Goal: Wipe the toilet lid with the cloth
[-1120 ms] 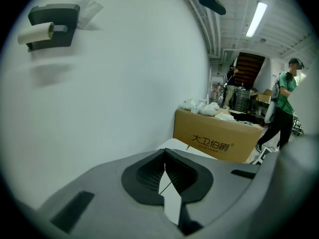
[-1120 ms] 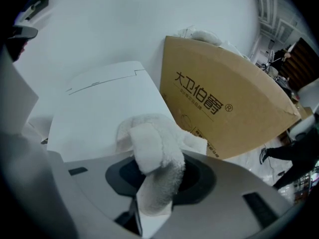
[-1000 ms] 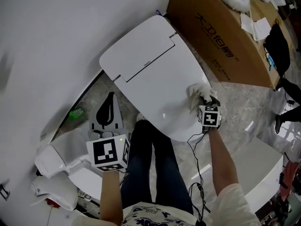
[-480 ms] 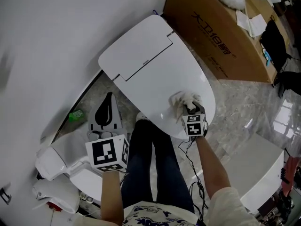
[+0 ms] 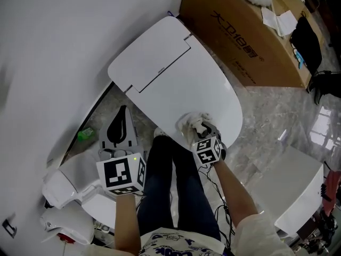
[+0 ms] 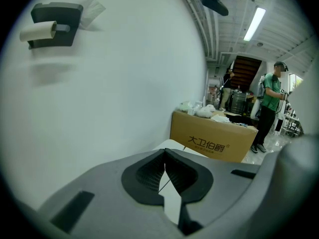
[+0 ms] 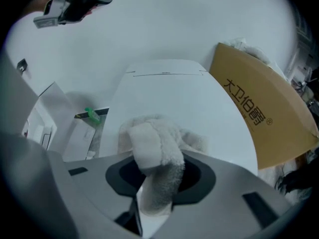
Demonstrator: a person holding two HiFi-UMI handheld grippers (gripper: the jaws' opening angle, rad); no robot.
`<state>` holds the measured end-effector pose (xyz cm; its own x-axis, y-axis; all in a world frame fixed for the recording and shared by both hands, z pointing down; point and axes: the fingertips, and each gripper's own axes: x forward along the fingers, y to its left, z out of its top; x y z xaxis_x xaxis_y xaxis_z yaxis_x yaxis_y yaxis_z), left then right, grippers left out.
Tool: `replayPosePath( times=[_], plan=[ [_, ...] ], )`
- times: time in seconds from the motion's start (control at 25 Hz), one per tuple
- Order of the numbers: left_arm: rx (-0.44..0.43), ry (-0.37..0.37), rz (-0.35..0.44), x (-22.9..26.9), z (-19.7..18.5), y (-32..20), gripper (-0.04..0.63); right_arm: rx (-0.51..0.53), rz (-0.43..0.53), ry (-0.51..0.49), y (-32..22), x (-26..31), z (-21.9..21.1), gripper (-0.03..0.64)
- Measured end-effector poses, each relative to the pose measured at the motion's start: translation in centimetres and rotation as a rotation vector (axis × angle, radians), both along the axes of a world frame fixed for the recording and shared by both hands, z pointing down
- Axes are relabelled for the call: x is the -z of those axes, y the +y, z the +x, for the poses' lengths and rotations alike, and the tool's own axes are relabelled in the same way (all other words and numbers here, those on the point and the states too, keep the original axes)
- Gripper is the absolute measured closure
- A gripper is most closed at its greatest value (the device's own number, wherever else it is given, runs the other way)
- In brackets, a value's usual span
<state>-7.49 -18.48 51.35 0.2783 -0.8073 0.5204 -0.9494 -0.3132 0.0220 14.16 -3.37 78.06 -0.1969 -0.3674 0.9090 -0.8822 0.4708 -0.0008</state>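
Note:
The white toilet lid (image 5: 176, 84) lies shut in the middle of the head view. A white fluffy cloth (image 5: 191, 122) rests on its near front edge. My right gripper (image 5: 201, 129) is shut on the cloth and presses it against the lid. In the right gripper view the cloth (image 7: 152, 153) bulges out between the jaws, over the lid (image 7: 174, 98). My left gripper (image 5: 123, 116) hangs to the left of the toilet, away from the lid. Its jaws (image 6: 164, 156) meet at the tips with nothing held.
A large cardboard box (image 5: 240, 31) stands right behind the toilet. A small green bottle (image 5: 85, 135) lies on the floor by the wall. White ceramic parts (image 5: 64, 180) sit at lower left, a white block (image 5: 298, 185) at right. A person in green (image 6: 269, 108) stands far off.
My right gripper has dragged the cloth leftward along the lid's front, from its right edge to the near front edge. The left gripper has stayed in place.

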Motion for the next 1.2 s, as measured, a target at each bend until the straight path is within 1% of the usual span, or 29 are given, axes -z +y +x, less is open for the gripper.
replayPosePath(
  times=[0.16,0.36,0.6,0.76,0.84,0.92,1.2],
  plan=[
    [-0.018,0.003,0.0,0.0,0.8,0.0,0.588,0.096,-0.009,-0.006,1.8,0.0,-1.3,0.494],
    [-0.04,0.006,0.0,0.0,2.0,0.0,0.588,0.163,-0.04,-0.025,4.3,-0.2,-1.7,0.494],
    [-0.064,0.003,0.003,0.3,3.4,0.0,0.588,0.256,-0.076,-0.035,7.0,-0.3,-0.9,0.494],
    [-0.077,0.0,0.002,0.2,4.4,0.0,0.588,0.316,-0.094,-0.026,8.2,-0.5,0.7,0.492],
    [-0.084,0.0,0.001,0.1,5.0,0.1,0.588,0.314,-0.1,-0.015,8.5,-0.7,2.0,0.491],
    [-0.09,-0.002,0.0,0.1,5.4,0.2,0.588,0.29,-0.1,-0.004,8.5,-0.7,3.6,0.491],
    [-0.108,-0.011,0.001,0.2,7.0,0.5,0.588,0.15,-0.091,0.046,6.9,-0.9,9.9,0.488]
  ],
)
